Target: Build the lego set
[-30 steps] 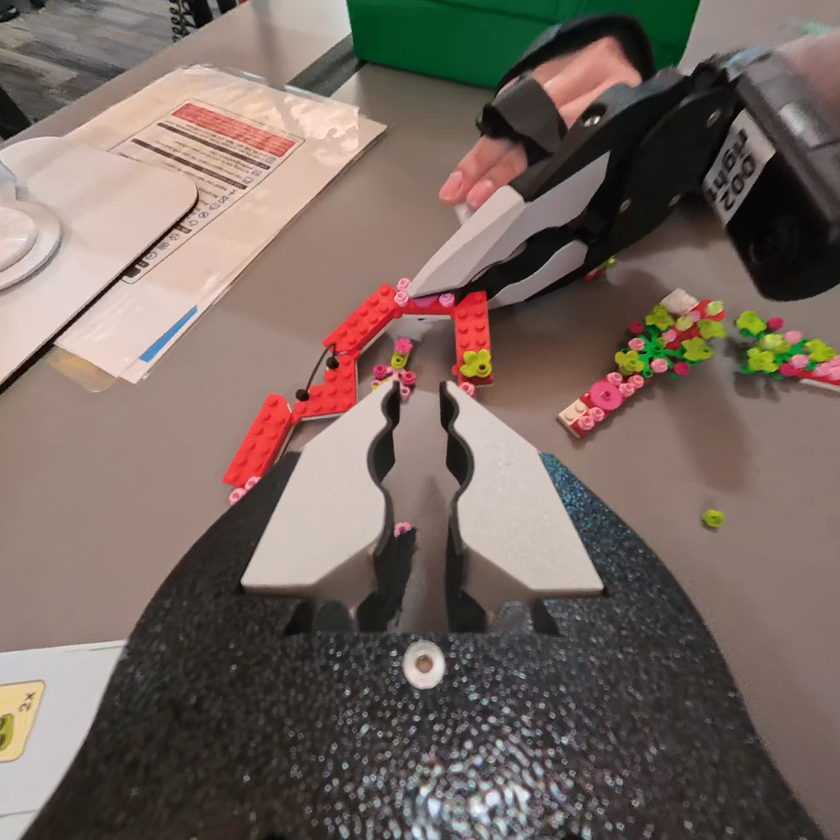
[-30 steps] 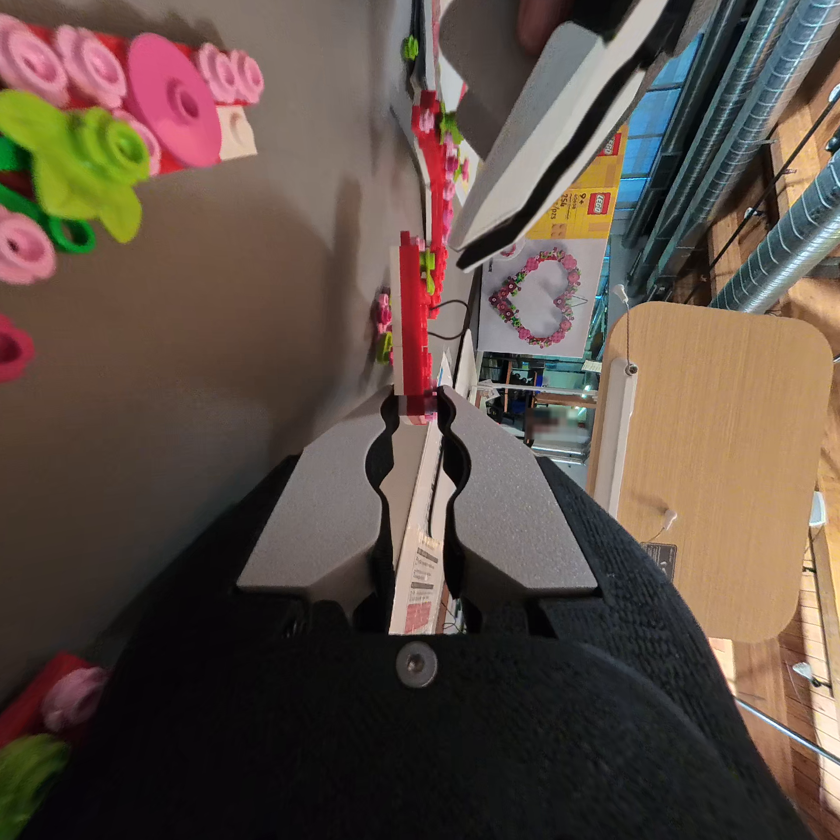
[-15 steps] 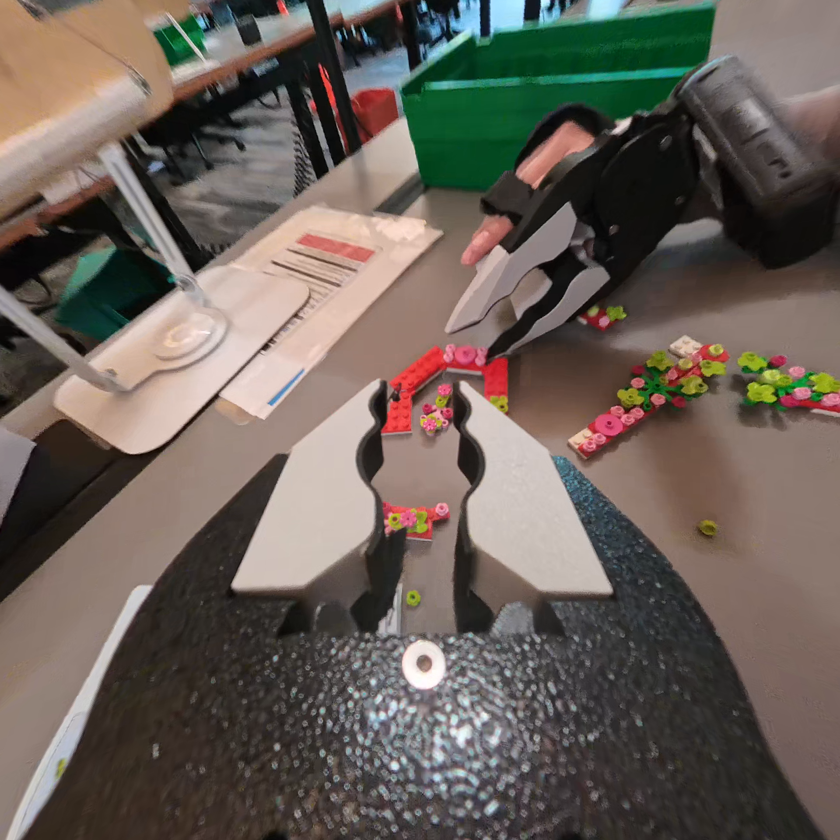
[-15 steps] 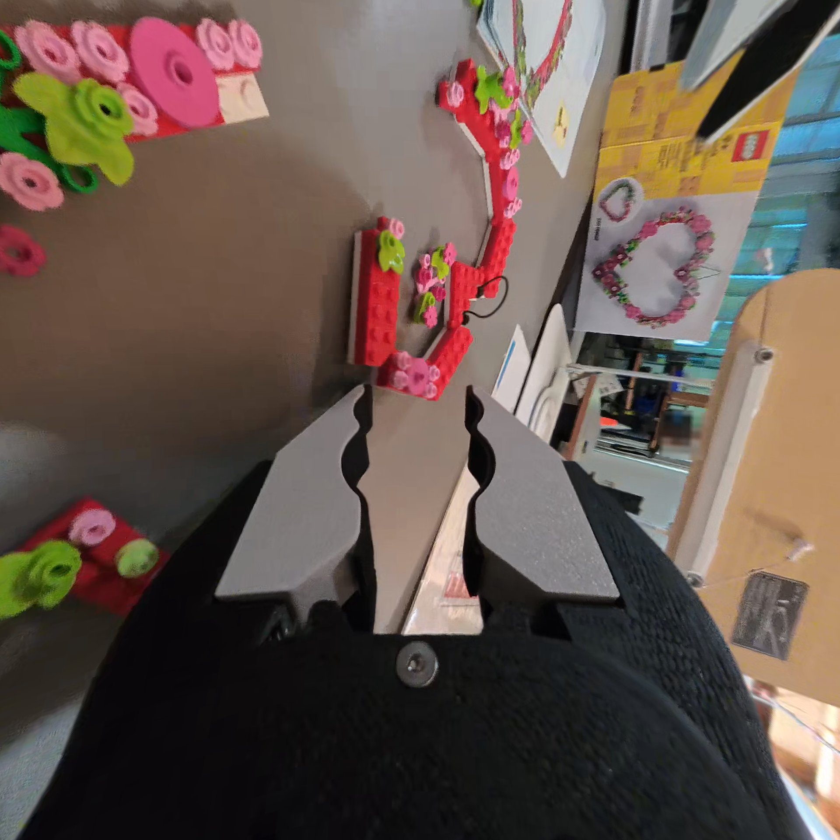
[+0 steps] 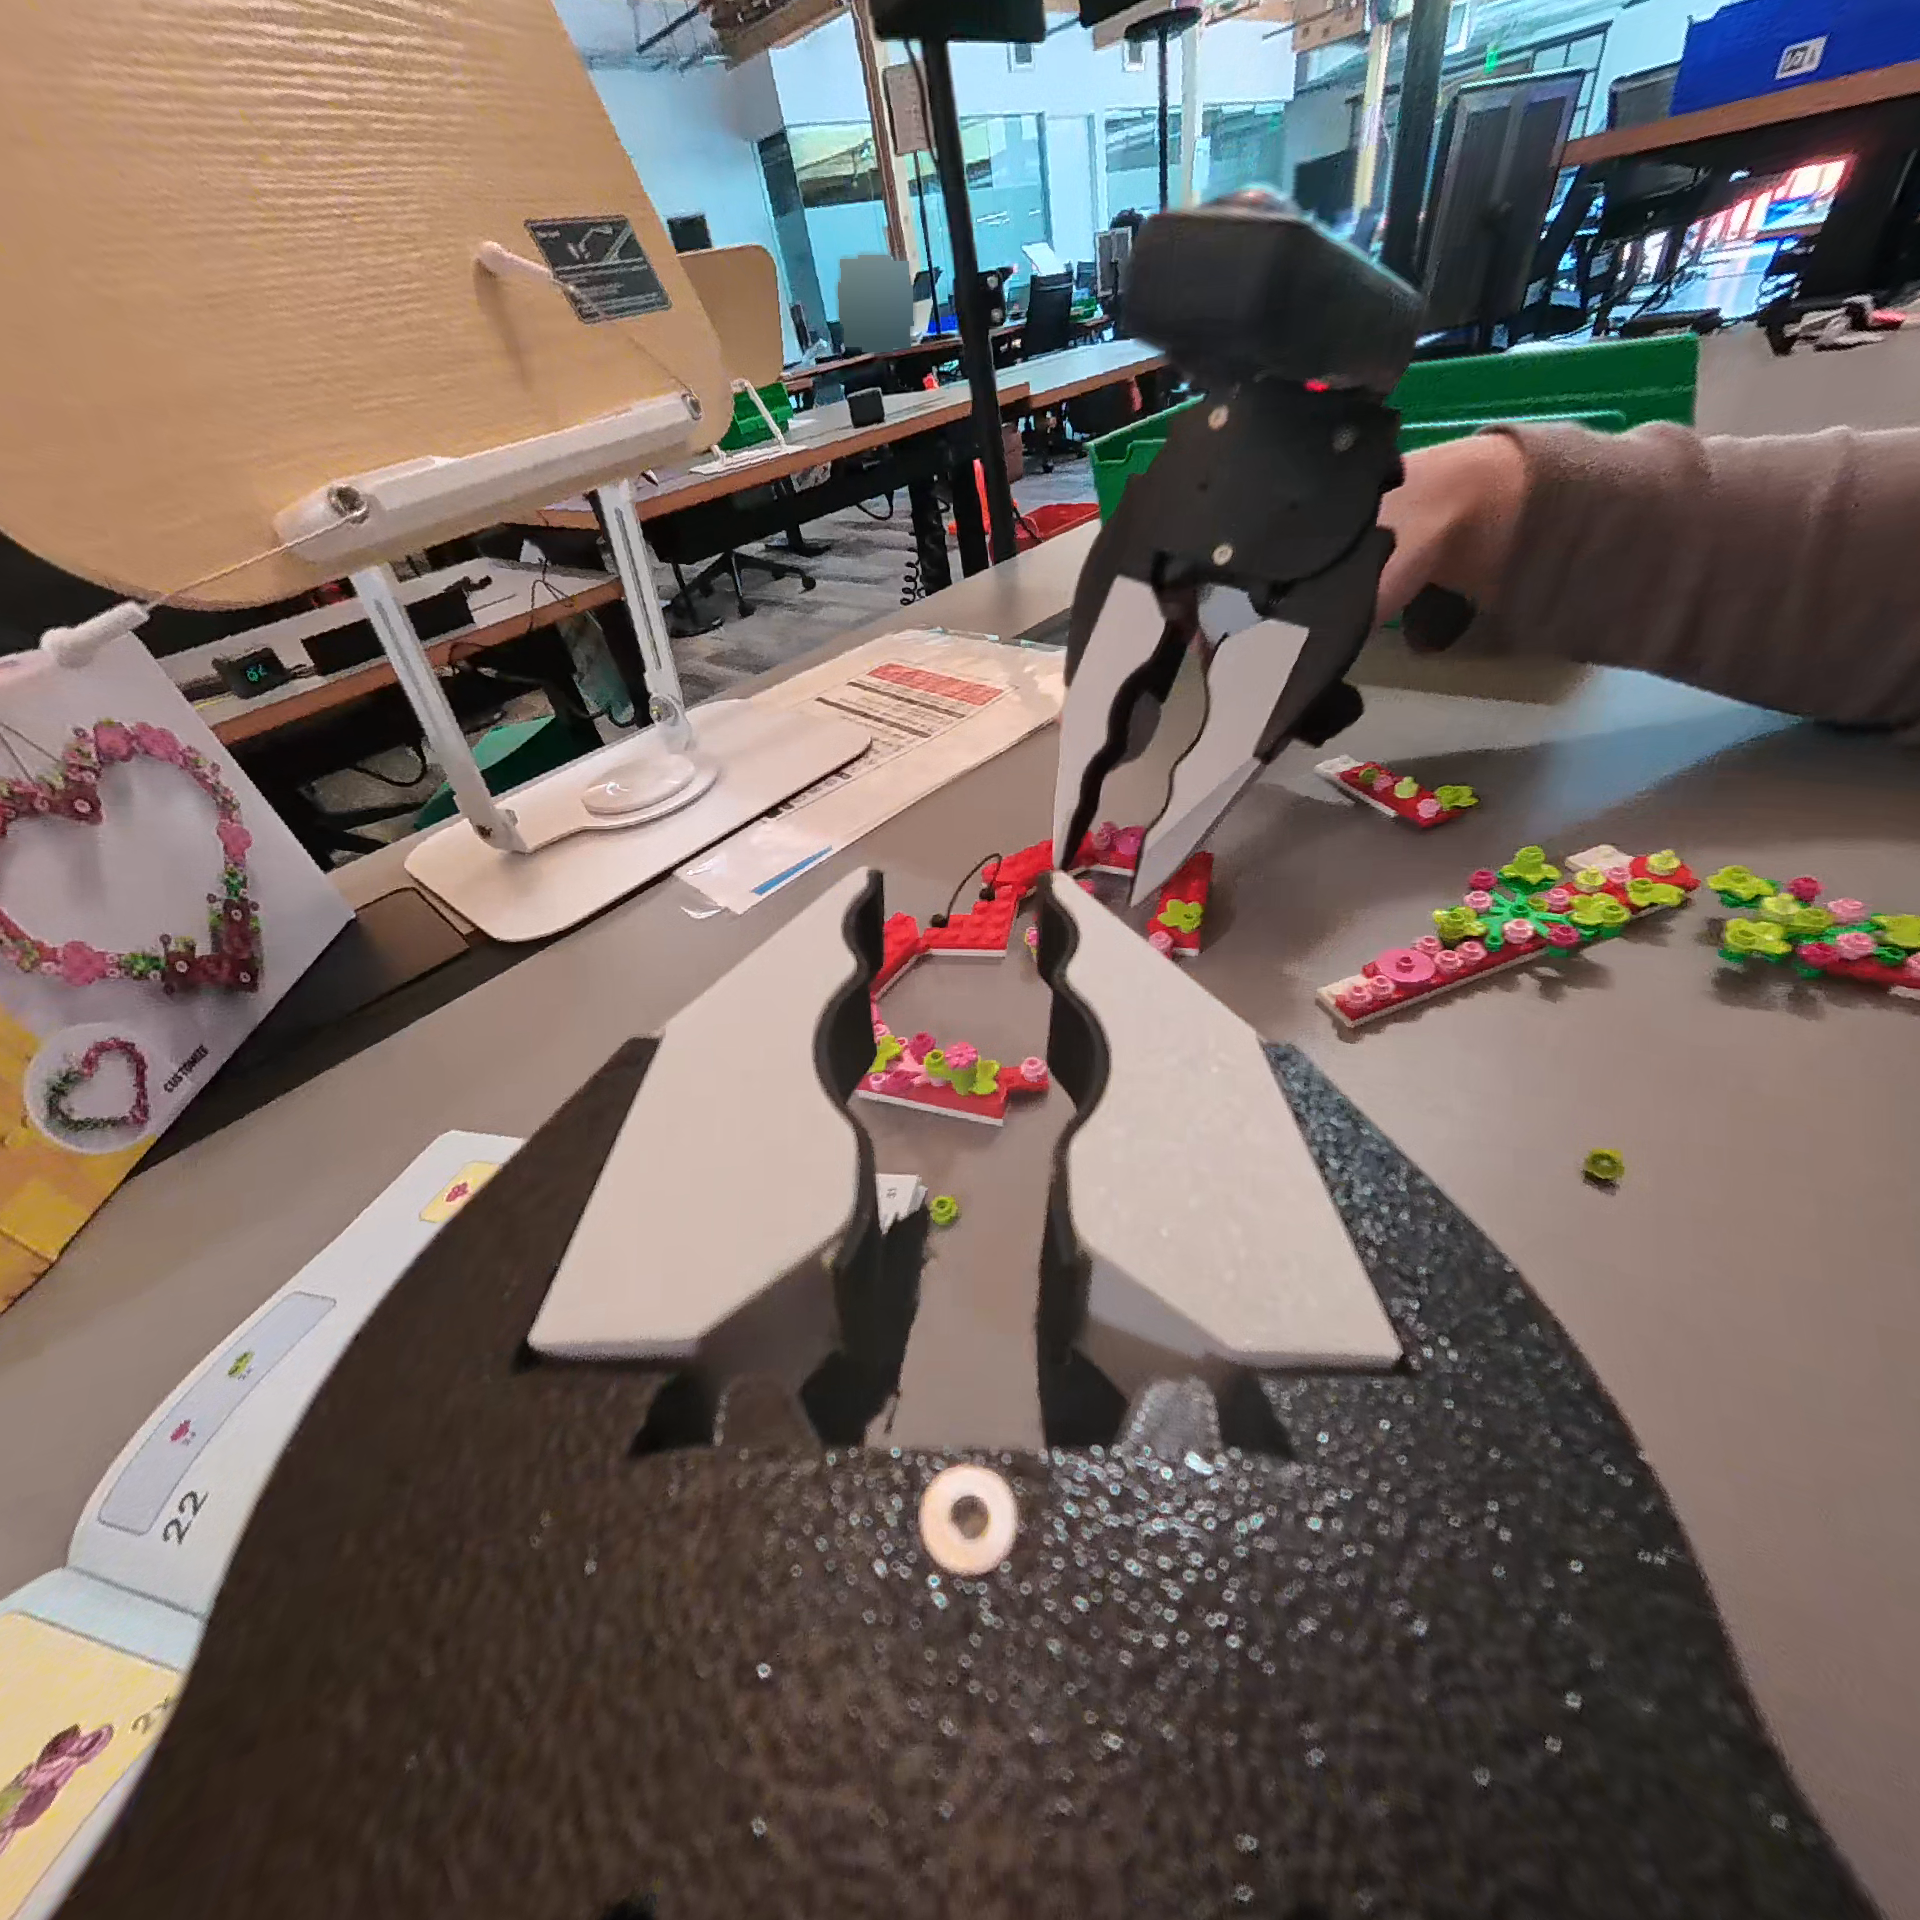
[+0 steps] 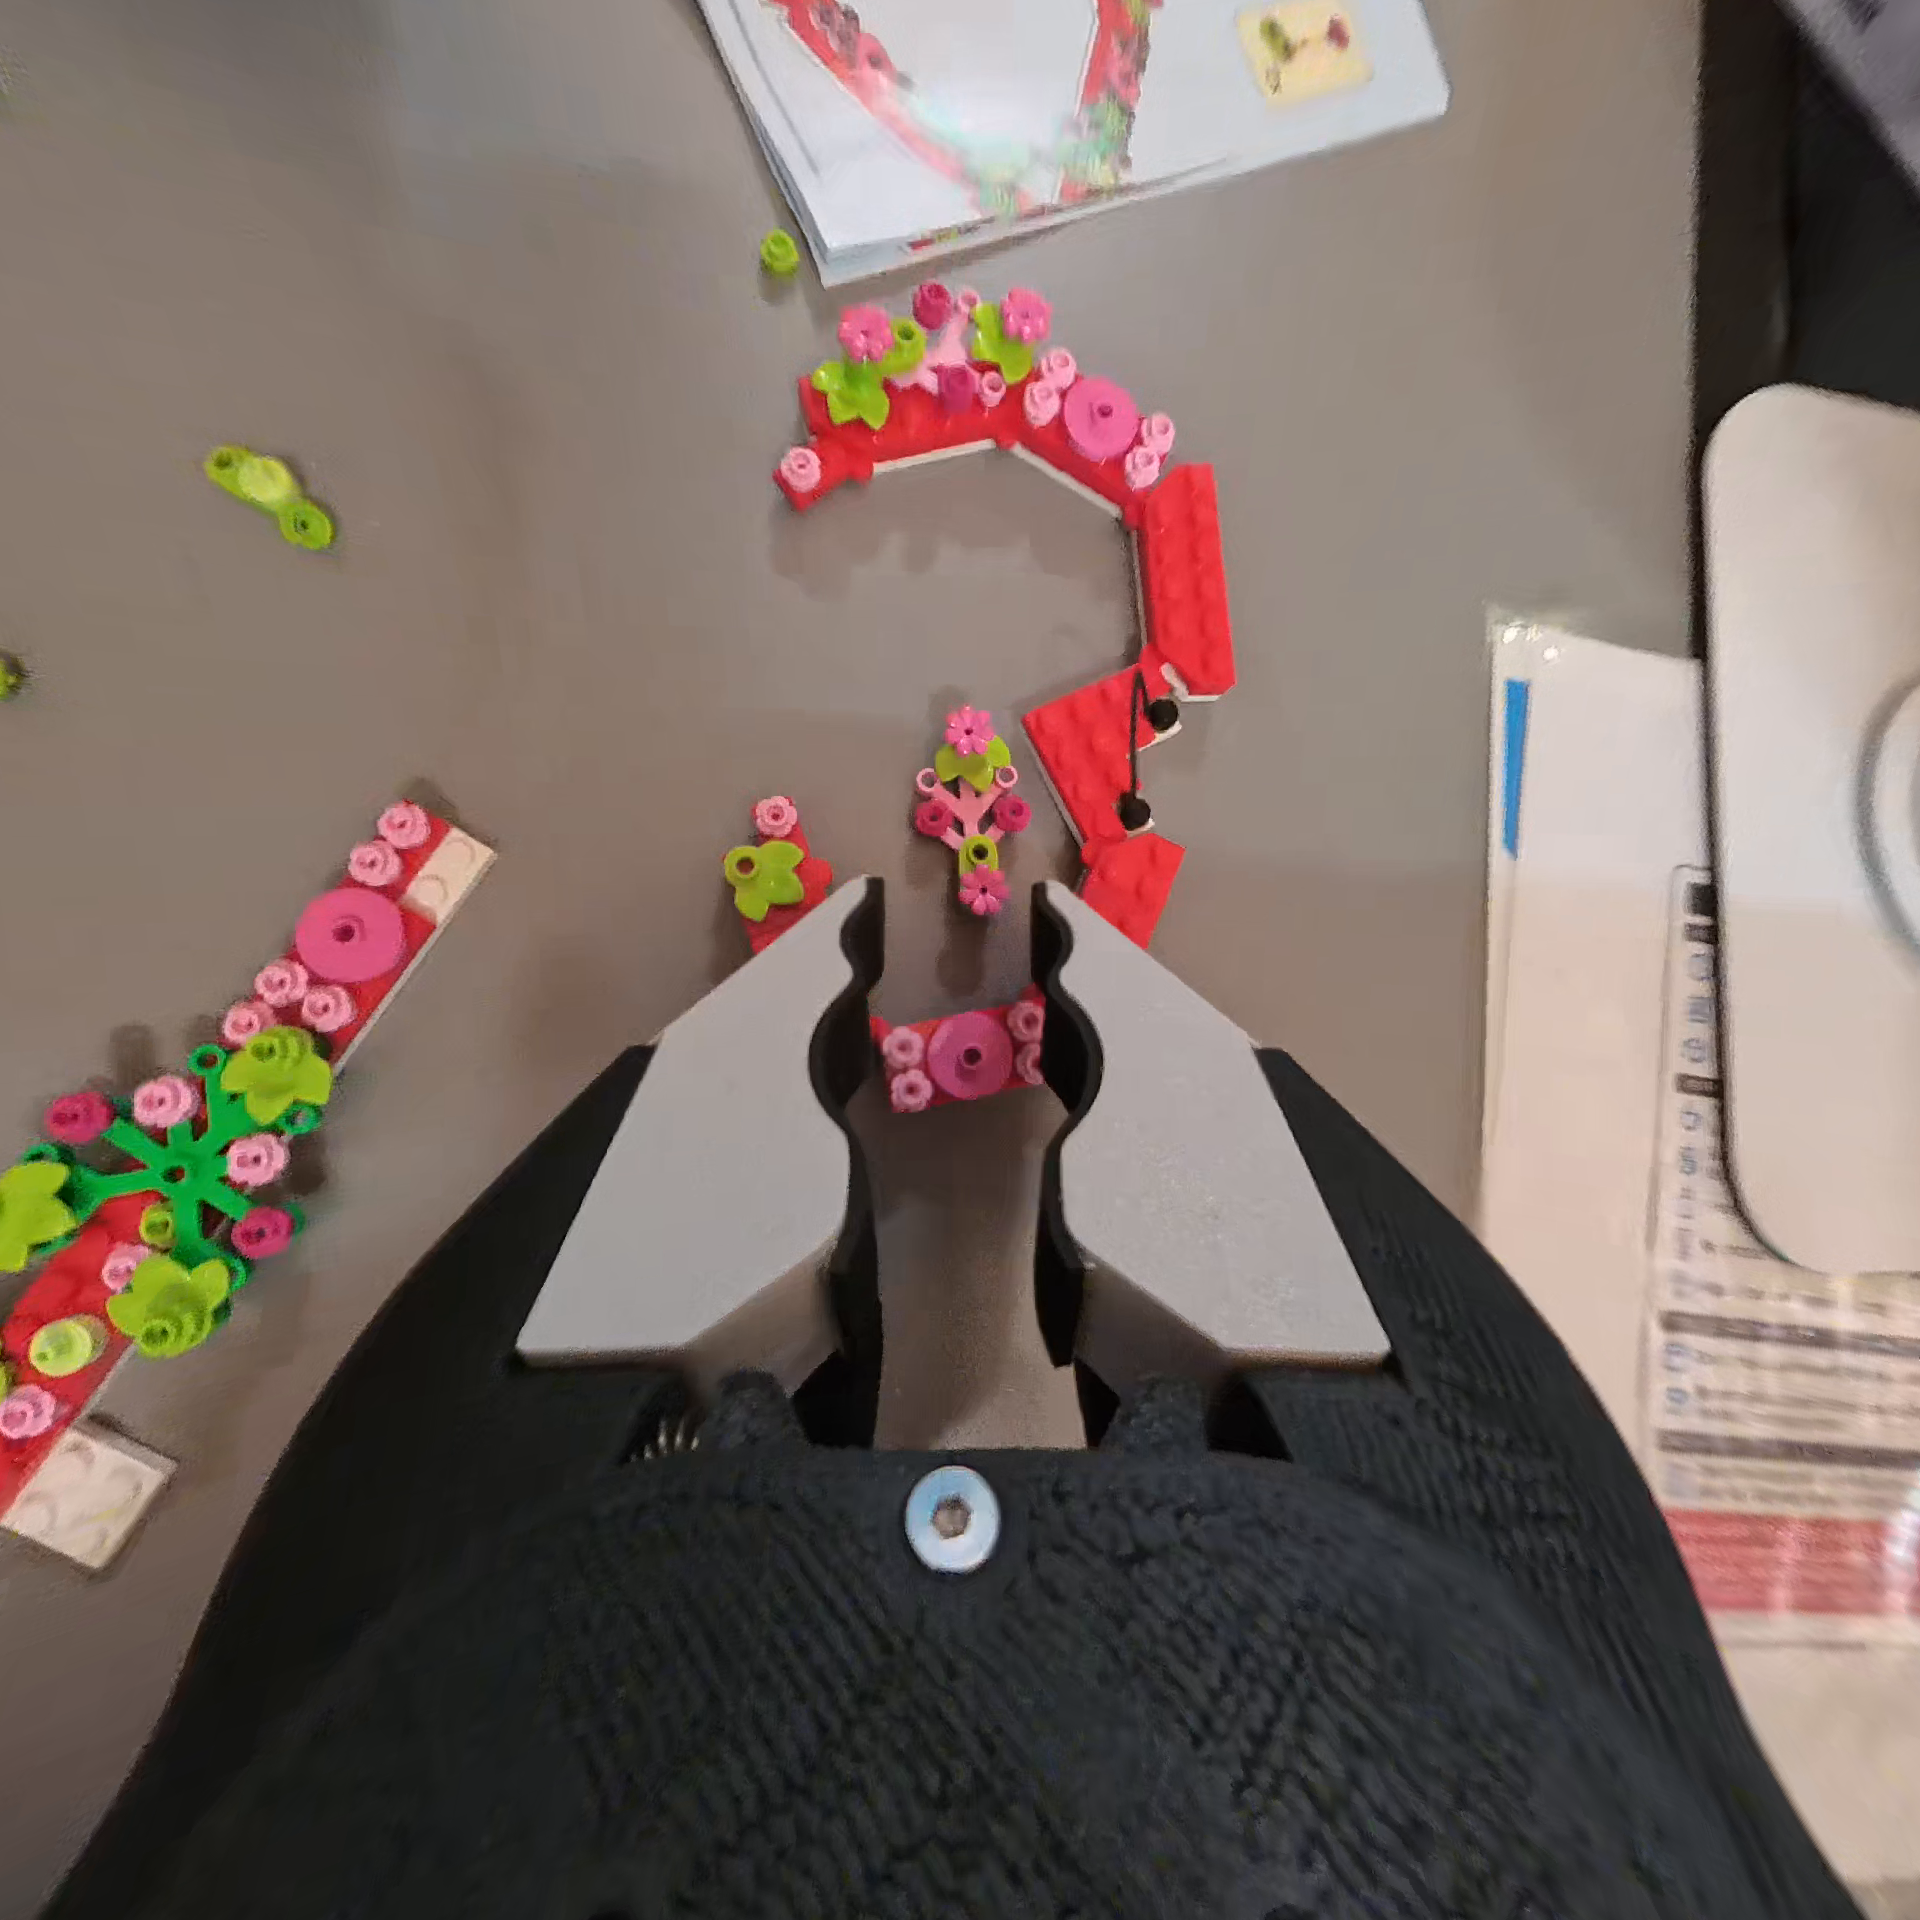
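A curved chain of red plates [image 6: 1184,582] lies on the grey table, part of it topped with pink flowers and green leaves. It also shows in the left wrist view [image 5: 966,925]. My right gripper [image 6: 956,891] is open and points straight down. Its fingers stand either side of a red end segment with a pink disc [image 6: 961,1055]. A small flower sprig [image 6: 971,810] lies just beyond the tips. My left gripper [image 5: 961,894] is open and empty, held above the table short of the chain. The right gripper [image 5: 1101,873] shows beyond it.
Flowered red strips [image 5: 1507,925] lie to the right, also in the right wrist view [image 6: 343,956]. An instruction booklet [image 6: 1039,104] and a loose green stud [image 5: 1603,1166] lie nearby. A lamp base [image 5: 644,800], a bagged sheet [image 6: 1590,1039], the set's box [image 5: 104,935] and a green bin [image 5: 1538,384] ring the area. My right fingertips sit around 15 cm from my left ones. Both grippers' tips are roughly 15 cm from the loose green stud [image 5: 1603,1166].
My right gripper let go of the red plate it pinched, opened, and turned to point down over the chain. My left gripper drew back and tilted up.
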The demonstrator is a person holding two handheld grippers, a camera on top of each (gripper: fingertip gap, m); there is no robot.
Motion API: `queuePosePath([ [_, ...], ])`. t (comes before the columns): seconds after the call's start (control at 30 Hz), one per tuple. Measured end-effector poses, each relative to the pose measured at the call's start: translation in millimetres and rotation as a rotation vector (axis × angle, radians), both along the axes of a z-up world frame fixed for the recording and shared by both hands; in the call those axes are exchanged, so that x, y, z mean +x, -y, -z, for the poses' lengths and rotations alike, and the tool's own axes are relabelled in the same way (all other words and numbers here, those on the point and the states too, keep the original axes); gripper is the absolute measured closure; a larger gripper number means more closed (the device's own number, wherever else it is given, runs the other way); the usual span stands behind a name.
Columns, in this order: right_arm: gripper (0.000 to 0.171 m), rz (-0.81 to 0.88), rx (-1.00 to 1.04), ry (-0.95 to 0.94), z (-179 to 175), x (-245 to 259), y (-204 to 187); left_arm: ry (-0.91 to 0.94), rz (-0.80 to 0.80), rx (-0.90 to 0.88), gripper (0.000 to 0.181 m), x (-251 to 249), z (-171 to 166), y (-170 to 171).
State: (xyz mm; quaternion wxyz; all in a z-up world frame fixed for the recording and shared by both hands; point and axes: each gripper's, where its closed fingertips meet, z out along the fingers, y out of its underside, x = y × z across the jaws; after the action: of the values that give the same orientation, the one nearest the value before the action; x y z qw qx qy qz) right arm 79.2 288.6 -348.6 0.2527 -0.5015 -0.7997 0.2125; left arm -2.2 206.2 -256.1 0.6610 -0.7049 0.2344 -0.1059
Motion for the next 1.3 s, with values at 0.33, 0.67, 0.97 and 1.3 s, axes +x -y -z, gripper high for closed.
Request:
queuePosePath([
  [0.33,0.163,0.016,-0.102,0.058,10.3,-5.4,0.0,-0.035,0.017,-0.033,0.157,3.7,11.5,-1.2],
  [0.67,0.163,0.139,-0.057,0.155,-21.3,68.0,-9.4,-0.047,0.031,-0.054,0.158,6.4,19.8,0.4],
  [0.97,0.154,0.168,-0.116,0.202,-1.7,88.6,9.5,-0.051,0.035,-0.077,0.158,5.6,30.6,-2.0],
  [1.3,0.151,0.124,-0.234,0.294,8.0,98.8,28.9,-0.053,0.038,-0.091,0.158,3.9,33.9,-2.2],
])
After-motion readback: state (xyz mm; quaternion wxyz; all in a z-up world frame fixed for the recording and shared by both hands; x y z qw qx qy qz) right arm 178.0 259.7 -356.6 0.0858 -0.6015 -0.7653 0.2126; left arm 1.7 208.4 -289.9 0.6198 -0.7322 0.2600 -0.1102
